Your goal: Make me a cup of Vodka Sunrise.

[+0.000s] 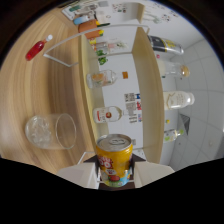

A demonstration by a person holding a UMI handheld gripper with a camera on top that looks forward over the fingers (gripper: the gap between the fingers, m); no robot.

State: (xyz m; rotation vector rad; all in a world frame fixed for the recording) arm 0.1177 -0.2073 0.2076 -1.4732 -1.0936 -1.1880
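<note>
Tool [115,172] apparently grips can [114,159] — upright, top up.

The can [114,159] stands between the gripper [114,172] fingers, at the bench [30,85] edge nearest the shelf rack [146,90]. A glass [50,131] lies left of the can on the bench. Bottles [107,114] sit in the rack beyond it.

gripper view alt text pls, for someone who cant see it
An orange drink can sits clamped between the two fingers of the gripper, tipped on its side above a wooden table. Beside it is a clear glass with ice, and beyond it a wooden shelf holding several bottles.
</note>
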